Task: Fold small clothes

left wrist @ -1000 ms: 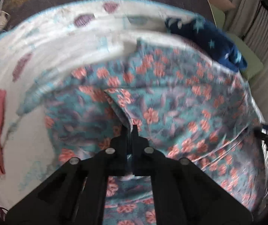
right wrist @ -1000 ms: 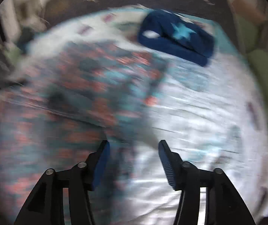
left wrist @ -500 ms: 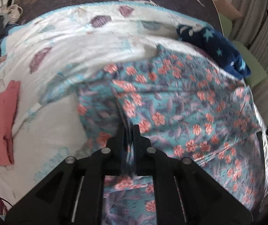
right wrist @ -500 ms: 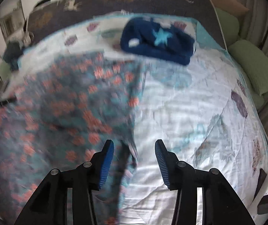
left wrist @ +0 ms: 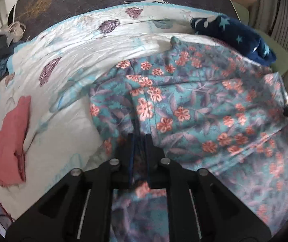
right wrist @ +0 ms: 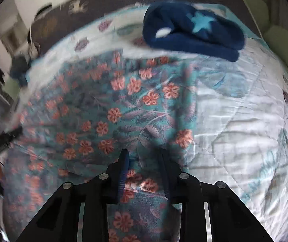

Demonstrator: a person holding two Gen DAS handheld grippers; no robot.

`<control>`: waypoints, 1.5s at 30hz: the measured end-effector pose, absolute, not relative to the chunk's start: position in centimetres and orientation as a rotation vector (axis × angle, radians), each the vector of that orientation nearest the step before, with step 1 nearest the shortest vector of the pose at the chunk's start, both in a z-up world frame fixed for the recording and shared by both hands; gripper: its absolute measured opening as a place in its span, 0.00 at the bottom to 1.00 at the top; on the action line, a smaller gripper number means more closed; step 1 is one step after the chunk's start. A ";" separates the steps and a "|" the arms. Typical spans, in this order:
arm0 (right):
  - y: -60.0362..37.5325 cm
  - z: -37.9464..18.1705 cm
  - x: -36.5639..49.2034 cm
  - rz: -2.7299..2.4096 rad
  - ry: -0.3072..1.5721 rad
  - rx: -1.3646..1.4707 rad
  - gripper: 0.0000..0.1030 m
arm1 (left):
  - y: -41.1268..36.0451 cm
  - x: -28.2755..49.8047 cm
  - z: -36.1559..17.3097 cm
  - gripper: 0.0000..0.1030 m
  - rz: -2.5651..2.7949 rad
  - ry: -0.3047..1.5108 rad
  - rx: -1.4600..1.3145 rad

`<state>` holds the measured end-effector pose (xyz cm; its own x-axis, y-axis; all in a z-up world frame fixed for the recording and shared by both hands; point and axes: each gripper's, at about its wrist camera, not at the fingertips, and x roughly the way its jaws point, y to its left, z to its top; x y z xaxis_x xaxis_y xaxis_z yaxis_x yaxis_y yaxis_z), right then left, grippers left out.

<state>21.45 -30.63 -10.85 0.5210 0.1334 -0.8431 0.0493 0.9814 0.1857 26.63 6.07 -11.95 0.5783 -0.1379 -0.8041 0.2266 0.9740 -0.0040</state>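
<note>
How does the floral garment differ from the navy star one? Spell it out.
The floral garment is teal with coral flowers; the navy star garment is dark blue with pale stars. The floral one is spread out; the navy one lies bundled. The left tool pinches the floral one; nothing holds the navy one. Both lie on the white quilt.

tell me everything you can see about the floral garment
The floral garment is thin, soft-looking teal fabric printed with coral flowers and purplish leaves. It lies spread and rumpled on the white quilt, one fold running up its middle. The left gripper has its jaws shut on a bunched edge; the right gripper has fabric between its jaws, which stand somewhat apart. Its far edge lies near the navy star-print garment; contact is unclear.
</note>
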 end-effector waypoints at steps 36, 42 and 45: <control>-27.9 -8.2 -9.4 0.106 0.999 0.125 0.45 | 14.4 -2.2 -12.2 0.58 -0.115 0.948 0.026; -26.3 -8.2 -11.0 0.127 0.981 0.132 0.54 | 14.9 -4.8 -12.9 0.58 -0.164 0.978 -0.019; -25.5 -8.0 -11.5 0.128 0.934 0.183 0.71 | 15.1 -5.5 -13.4 0.58 -0.162 0.986 -0.050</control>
